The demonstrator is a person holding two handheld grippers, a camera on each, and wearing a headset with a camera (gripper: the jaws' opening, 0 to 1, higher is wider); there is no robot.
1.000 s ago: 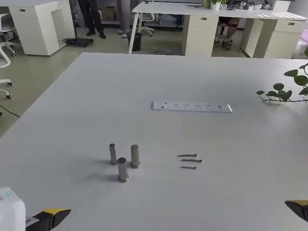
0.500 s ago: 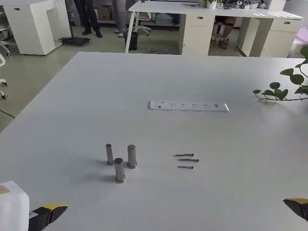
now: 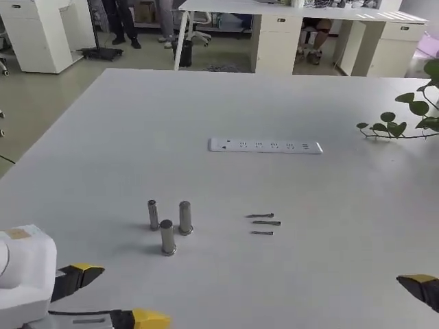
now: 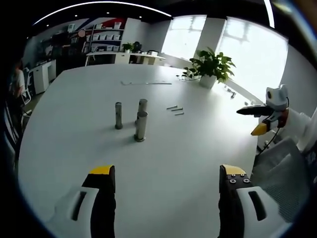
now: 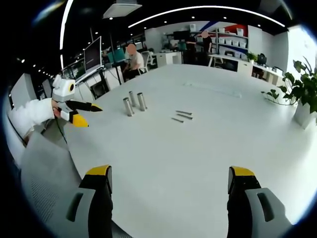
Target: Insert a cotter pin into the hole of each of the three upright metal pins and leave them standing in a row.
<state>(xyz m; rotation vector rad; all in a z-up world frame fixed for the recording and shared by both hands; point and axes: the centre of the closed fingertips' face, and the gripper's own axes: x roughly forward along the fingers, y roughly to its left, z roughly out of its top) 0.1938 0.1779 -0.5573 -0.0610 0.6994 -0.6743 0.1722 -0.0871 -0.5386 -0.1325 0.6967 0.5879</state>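
Note:
Three upright metal pins (image 3: 168, 225) stand in a tight cluster on the white table, seen also as pins (image 4: 134, 119) in the left gripper view and pins (image 5: 134, 102) in the right gripper view. Three cotter pins (image 3: 263, 223) lie side by side to their right, cotter pins (image 4: 175, 109) and cotter pins (image 5: 181, 116). My left gripper (image 4: 166, 191) is open and empty, near the front left edge (image 3: 113, 296). My right gripper (image 5: 169, 191) is open and empty at the front right, one fingertip (image 3: 418, 286) showing.
A white power strip (image 3: 265, 146) lies across the table's middle, beyond the pins. A potted plant (image 3: 411, 116) trails leaves at the right edge. Desks, chairs and people stand beyond the far edge of the table (image 3: 206, 103).
The head camera has tilted, so the scene sits slightly higher. My left gripper has come further into the head view from the lower left; pins and cotter pins have not moved.

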